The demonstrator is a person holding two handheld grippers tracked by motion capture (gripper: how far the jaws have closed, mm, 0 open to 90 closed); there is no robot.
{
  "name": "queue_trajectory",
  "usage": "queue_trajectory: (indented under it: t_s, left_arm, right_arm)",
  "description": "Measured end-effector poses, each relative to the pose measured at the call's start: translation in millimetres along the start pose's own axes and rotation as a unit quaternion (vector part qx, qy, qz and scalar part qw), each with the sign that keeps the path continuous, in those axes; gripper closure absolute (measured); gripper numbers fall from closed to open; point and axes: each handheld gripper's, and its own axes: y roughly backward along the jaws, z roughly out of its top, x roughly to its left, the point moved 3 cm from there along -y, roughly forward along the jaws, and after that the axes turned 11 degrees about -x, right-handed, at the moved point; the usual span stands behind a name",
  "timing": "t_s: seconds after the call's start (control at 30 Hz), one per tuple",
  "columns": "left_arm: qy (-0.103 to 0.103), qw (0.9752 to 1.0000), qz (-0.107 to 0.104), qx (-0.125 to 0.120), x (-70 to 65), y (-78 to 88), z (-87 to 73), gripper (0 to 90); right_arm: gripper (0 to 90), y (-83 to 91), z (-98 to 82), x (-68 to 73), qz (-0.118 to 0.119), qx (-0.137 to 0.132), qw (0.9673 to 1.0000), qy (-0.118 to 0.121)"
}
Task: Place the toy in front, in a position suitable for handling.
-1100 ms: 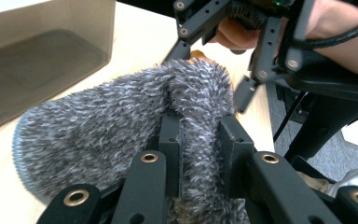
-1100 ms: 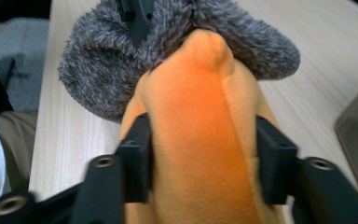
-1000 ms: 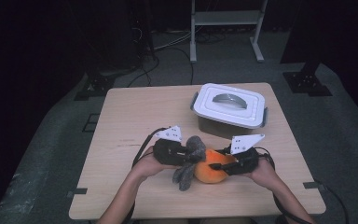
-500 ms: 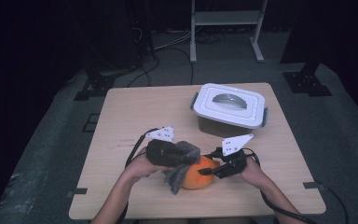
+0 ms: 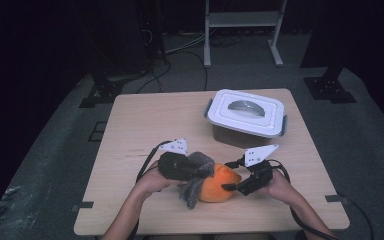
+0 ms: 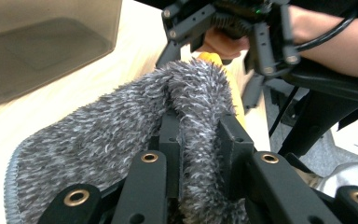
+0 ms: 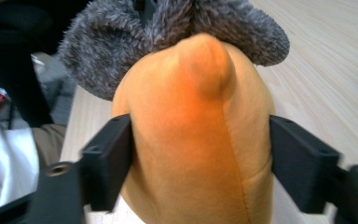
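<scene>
Grey furry cloth (image 6: 121,126) is clamped by left gripper (image 6: 198,140); orange plush (image 7: 196,135) is straddled by just-opened, released right gripper (image 7: 200,158).

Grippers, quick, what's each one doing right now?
Left gripper: shut on the grey cloth.
Right gripper: jaws just opened, orange plush between them.

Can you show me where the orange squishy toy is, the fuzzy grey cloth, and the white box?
orange plush toy (image 7: 196,140), right gripper view, middle of its orange body.
grey fuzzy cloth (image 6: 98,140), left gripper view, the wide flat part.
white box (image 5: 246,111), high view, on its lid by the handle.
</scene>
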Motion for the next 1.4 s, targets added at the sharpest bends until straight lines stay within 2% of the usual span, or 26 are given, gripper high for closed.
queue_trajectory:
  t_s: [0.1, 0.2, 0.3, 0.43, 0.53, 0.7, 0.77, 0.9, 1.03, 1.1, 1.2, 1.4]
  left_arm:
    - [0.0, 1.0, 0.0, 0.001, -0.3, -1.6, 1.7, 74.1]
    - [-0.003, 1.0, 0.0, 0.002, -1.2, -3.5, 3.8, 74.1]
    - [-0.005, 1.0, -0.005, -0.002, -3.5, -3.1, 9.2, 74.1]
    - [-0.024, 0.9996, -0.012, 0.008, -8.8, -8.9, 18.9, 73.8]
    - [-0.027, 0.9995, -0.018, 0.003, -12.2, -14.3, 23.9, 73.7]
    - [-0.035, 0.9991, -0.012, 0.021, -11.9, -17.9, 20.5, 73.9]
    - [-0.032, 0.9992, -0.007, 0.022, -8.7, -15.7, 17.7, 73.8]
    - [-0.018, 0.9996, 0.003, 0.022, -2.1, -9.7, 8.9, 73.8]
    - [-0.003, 0.9997, 0.011, 0.02, 3.4, -3.1, 0.0, 73.8]
    - [-0.001, 0.9998, 0.012, 0.018, 3.7, -2.5, -1.1, 73.8]
    - [-0.002, 0.9997, 0.015, 0.02, 3.7, -3.1, -0.7, 73.8]
    - [-0.009, 0.9997, 0.008, 0.02, -0.4, -9.3, 3.3, 73.8]
  right_arm:
    - [20.6, 1.0, 6.9, 8.4, -0.022, 0.011, 0.9996, 0.017]
    - [25.8, -1.0, 9.2, 11.0, -0.036, 0.018, 0.999, 0.022]
    - [38.3, -0.6, 8.4, 8.5, -0.029, 0.018, 0.999, 0.03]
    - [42.1, -3.0, 8.7, 6.4, -0.018, 0.013, 0.9992, 0.033]
    - [42.3, -4.5, 9.0, 6.1, -0.018, 0.012, 0.9991, 0.036]
    - [45.3, 0.8, 2.9, 4.3, -0.014, 0.008, 0.9989, 0.044]
    - [46.2, 4.5, 0.4, 1.8, -0.013, 0.01, 0.9987, 0.048]
    - [46.3, 10.8, -5.5, -3.9, -0.015, 0.005, 0.9993, 0.034]
    - [44.4, 15.0, -10.0, -7.7, -0.015, -0.002, 0.9997, 0.019]
    - [35.9, 14.8, -8.8, -8.2, -0.013, -0.003, 0.9999, 0.006]
    - [25.3, 14.6, -2.3, -5.5, -0.021, -0.004, 0.9998, 0.001]
    - [23.2, 13.0, 8.6, 0.5, -0.029, -0.013, 0.9995, 0.006]
